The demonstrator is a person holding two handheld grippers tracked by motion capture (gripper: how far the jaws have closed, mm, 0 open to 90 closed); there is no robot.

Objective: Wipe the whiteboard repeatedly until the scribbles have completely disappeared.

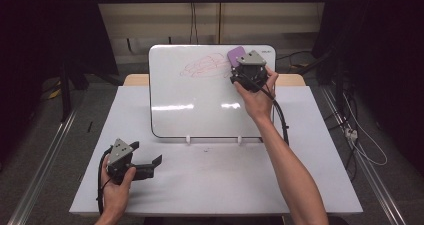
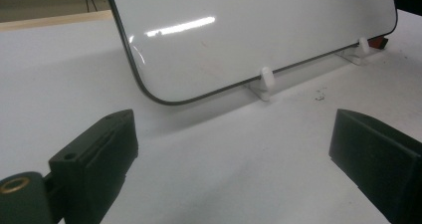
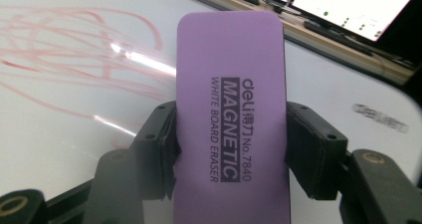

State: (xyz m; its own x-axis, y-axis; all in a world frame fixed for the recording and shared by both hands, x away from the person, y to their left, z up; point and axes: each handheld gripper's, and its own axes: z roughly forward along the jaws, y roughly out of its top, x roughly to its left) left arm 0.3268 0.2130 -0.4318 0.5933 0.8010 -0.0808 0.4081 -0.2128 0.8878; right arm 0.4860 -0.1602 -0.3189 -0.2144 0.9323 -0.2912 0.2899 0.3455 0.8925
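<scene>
The purple whiteboard eraser (image 3: 231, 114) is clamped by its long edges in the right hand-held gripper (image 1: 248, 69) and is held against the upper right area of the whiteboard (image 1: 200, 110), just beside red scribbles (image 1: 205, 66). The whiteboard is propped on the bench (image 1: 210, 180). The left hand-held gripper (image 1: 145, 167) is held over the bench, jaws wide apart and empty.

Light: overhead; your high view has dark surroundings around a bright bench (image 1: 210, 185)
Glare: white streaks on the whiteboard (image 1: 200, 100)
Shadow: soft, beneath the whiteboard's lower edge
Focus: your near jaws look soft; the purple eraser (image 3: 231, 109) print is sharp
</scene>
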